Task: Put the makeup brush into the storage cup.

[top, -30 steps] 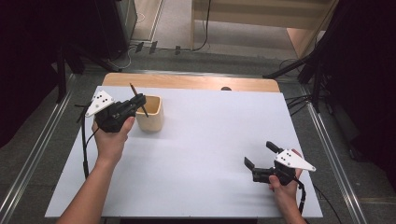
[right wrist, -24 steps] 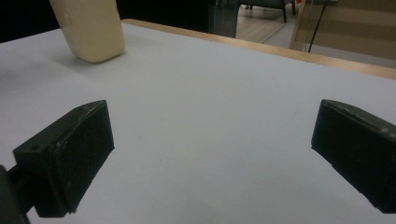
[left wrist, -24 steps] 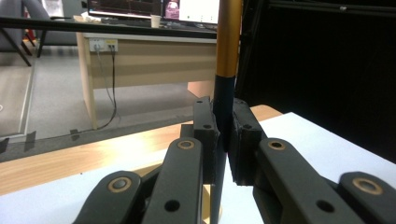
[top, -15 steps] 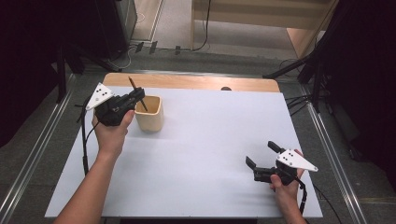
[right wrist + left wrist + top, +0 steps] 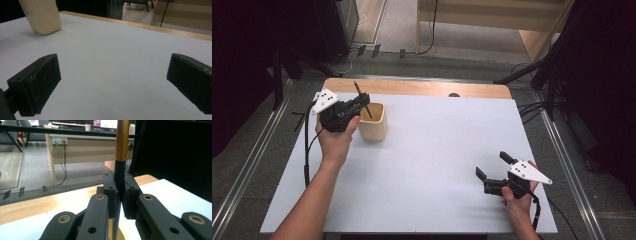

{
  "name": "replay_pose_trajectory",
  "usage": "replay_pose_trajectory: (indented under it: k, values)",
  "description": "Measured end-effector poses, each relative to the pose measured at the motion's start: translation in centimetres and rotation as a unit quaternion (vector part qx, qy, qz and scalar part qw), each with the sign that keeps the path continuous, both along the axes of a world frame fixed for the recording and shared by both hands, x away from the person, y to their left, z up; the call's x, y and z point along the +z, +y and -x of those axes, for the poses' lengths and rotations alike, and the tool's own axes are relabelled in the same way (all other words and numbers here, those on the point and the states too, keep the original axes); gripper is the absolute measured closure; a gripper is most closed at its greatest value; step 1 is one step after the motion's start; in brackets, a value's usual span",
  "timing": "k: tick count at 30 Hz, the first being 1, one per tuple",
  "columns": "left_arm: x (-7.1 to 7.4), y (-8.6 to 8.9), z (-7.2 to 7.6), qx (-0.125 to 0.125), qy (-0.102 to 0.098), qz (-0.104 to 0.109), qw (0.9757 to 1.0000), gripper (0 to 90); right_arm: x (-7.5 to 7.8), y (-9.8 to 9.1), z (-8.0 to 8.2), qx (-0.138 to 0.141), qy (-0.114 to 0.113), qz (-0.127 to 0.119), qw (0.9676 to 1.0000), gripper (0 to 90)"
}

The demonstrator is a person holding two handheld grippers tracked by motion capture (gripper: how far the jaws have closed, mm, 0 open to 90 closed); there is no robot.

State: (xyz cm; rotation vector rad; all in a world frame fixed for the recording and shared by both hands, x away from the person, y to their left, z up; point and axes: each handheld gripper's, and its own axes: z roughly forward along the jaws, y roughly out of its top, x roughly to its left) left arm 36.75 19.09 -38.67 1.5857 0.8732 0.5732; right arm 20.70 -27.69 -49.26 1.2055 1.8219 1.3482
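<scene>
White sheeting is covering most of the bench (image 5: 427, 165), with a strip of bare wood showing along its far edge and dark curtains and a desk standing beyond. At the far left, the left tool (image 5: 357, 106) is pinching a thin stick (image 5: 361, 97), black low down and gold higher up, its jaws pressing together on the black part just under the gold. That stick is leaning over the mouth of a cream cup (image 5: 374, 125) standing on the sheet just right of the hand; its lower end is reaching down toward the inside of the cup, though whether it is touching the bottom is hard to tell. In the left gripper view the stick (image 5: 121, 157) is running straight up between the pads, so the grip is looking centred. At the near right, the right tool (image 5: 488, 181) is hovering low over bare sheet with its jaws spread wide and nothing between them, well apart from the cup (image 5: 41, 16). The step in hand is probably either dropping the stick into the cup or drawing it out. Either way, moving the stick along its own line would be wise, keeping it off the rim, since the cup looks light and nothing is steadying it. If lowering, letting go only once the tip is well inside would keep the stick from flipping out.
</scene>
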Motion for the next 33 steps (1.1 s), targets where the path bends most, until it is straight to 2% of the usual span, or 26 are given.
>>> replay_pose_trajectory:
  k: [17, 28, 33]
  values:
    - [-1.4, -0.4, -1.0, 0.013, 0.013, -0.012, 0.9998, 84.8, -0.1, 0.1, 0.0, -0.002, 0.003, 0.000, 1.0000, 0.0]
    - [-2.9, -0.3, -1.3, 0.019, 0.028, -0.023, 0.9992, 84.7, -0.2, 0.2, 0.0, -0.002, 0.005, 0.002, 1.0000, 0.0]
    - [-3.5, -0.2, -1.3, 0.024, 0.033, -0.021, 0.9989, 84.7, -0.2, 0.2, 0.0, -0.003, 0.006, 0.002, 1.0000, 0.0]
